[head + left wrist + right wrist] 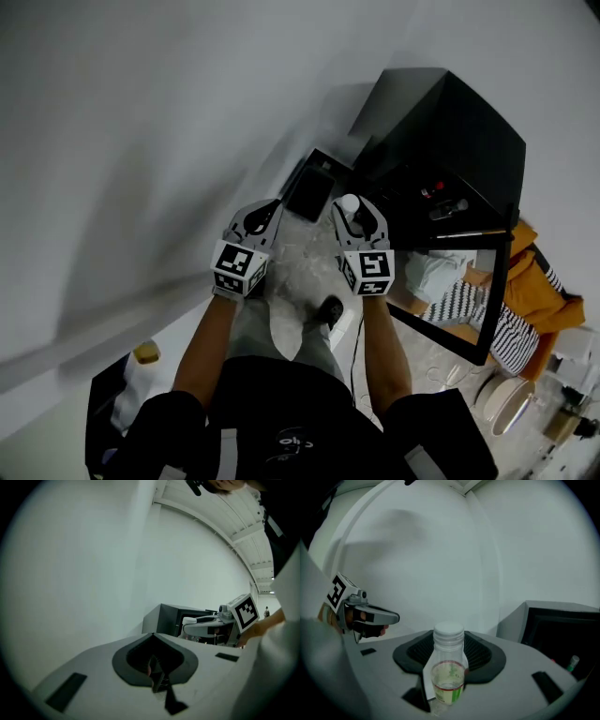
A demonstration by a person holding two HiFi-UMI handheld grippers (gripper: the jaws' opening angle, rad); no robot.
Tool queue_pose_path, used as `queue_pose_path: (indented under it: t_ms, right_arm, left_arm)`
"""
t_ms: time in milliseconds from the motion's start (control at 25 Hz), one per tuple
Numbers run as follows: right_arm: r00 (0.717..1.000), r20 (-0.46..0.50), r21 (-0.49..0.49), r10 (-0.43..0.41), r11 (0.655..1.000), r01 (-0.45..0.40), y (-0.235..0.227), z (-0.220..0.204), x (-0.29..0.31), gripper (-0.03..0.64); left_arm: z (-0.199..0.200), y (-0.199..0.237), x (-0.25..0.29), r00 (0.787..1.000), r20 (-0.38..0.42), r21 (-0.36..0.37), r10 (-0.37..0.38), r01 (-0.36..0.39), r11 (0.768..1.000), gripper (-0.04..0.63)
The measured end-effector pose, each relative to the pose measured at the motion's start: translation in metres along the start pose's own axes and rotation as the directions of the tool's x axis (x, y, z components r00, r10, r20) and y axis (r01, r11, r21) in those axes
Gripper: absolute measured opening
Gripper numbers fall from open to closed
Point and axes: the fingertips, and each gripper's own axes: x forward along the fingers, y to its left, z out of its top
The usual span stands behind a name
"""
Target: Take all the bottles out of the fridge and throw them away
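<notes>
our right gripper (361,230) grips the bottle (448,667) upright, outside the fridge (450,131). the left gripper (157,670) is closed and empty. we should hold firm and carry it level to a bin.

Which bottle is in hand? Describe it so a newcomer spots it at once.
Find the open black fridge; left of it in the head view is the right gripper. Upright between its jaws stands a clear, nearly empty bottle with a white cap, the only one gripped.
</notes>
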Motion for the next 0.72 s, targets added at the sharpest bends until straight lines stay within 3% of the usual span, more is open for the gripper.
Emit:
queue_pose_path:
  t_ms: [240,720]
  right_arm:
    - [1.000,-0.022,0.012,0.000,1.000,0.001,-0.012,-0.061,0.040,0.202]
    - [0.995,-0.060,0.098,-0.076,0.992,0.082,-0.026,-0.231,0.109,0.202]
  left_arm:
    - [-0.054,0.012,0.048,0.998,-0.039,-0.004,-0.043,0.043,0.999,0.000]
    - [-0.209,0.021,0.117,0.978,-0.150,-0.012,-0.147,0.147,0.989,0.000]
